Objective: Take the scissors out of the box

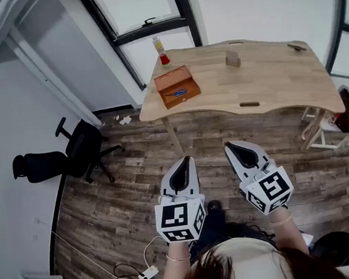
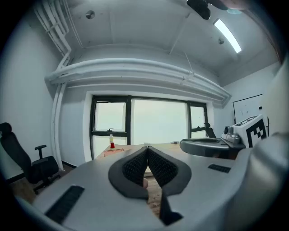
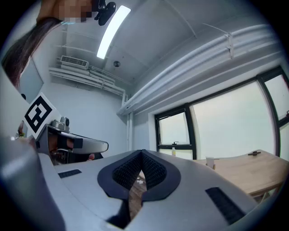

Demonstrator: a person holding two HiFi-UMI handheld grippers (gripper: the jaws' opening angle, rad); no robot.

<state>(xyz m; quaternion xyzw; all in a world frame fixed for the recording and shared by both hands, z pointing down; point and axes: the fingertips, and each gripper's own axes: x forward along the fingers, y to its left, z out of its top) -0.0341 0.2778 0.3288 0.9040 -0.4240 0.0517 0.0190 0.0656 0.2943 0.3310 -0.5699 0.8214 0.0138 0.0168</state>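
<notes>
**Both grippers empty and far from the box: approach not begun**

We stand back from the table (image 1: 280, 74), on the wood floor. Left gripper (image 1: 185, 162) and right gripper (image 1: 231, 146) are held side by side in front of the person, pointing roughly level toward the table. In the gripper views, the left gripper (image 2: 146, 151) has its pads clenched together with nothing between them. Same for the right gripper (image 3: 142, 155): closed tight, empty.

The box (image 1: 177, 86) sits near the table's left corner and looks open. A small blue shape inside it reads as the scissors (image 1: 178, 93), too small to tell which way they lie. A red-capped bottle (image 1: 164, 58) stands just behind the box.

Risks as we judge them:
- Jaws arriving at the box shut would just poke the scissors, so they need to open first.
- The box is close to the table edge, so a shove from a gripper could slide it off.
- Scissors lying flat against the box floor give a thin pinch and could slip or drag the box up.
- A wide reach could tip the bottle.
- The cable (image 1: 130, 269) on the floor lies behind and to the left, a snag only if we step back.
</notes>
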